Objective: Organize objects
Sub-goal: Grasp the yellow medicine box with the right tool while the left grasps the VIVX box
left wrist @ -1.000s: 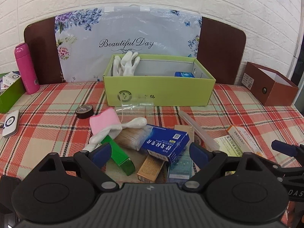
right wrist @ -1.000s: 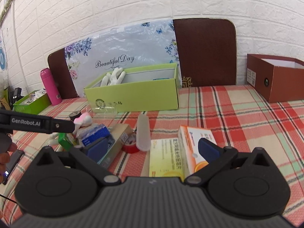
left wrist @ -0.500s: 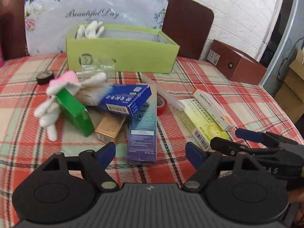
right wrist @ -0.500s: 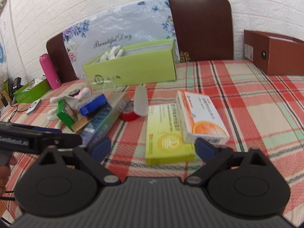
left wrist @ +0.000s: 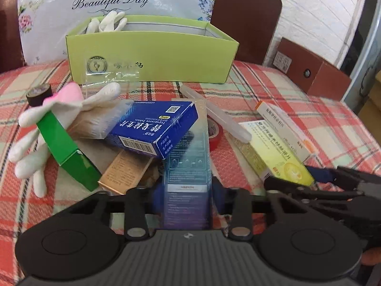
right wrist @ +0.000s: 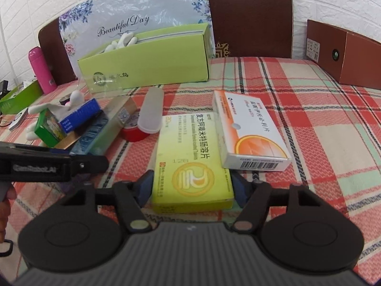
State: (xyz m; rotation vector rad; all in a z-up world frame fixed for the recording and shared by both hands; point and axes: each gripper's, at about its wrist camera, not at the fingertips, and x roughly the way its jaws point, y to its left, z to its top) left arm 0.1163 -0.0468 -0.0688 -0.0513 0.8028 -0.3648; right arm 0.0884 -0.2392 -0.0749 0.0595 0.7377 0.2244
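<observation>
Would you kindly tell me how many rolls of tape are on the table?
2: a black roll at the left beside the white glove, and a red roll partly under the translucent case. Others may be hidden.

Worktop cloth [right wrist: 309,90] red-green-white plaid. Open box [left wrist: 152,57] lime green. Medicine box [left wrist: 157,128] dark blue. Long box [right wrist: 193,162] yellow. Bottle [right wrist: 41,71] pink. Tape roll [right wrist: 133,131] red.

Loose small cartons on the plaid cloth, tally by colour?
Blue: 2, dark blue carton, long blue carton
Green: 1, green carton
Gold: 1, gold carton
Yellow: 1, yellow carton
White and orange: 1, white-orange carton
Total: 6
</observation>
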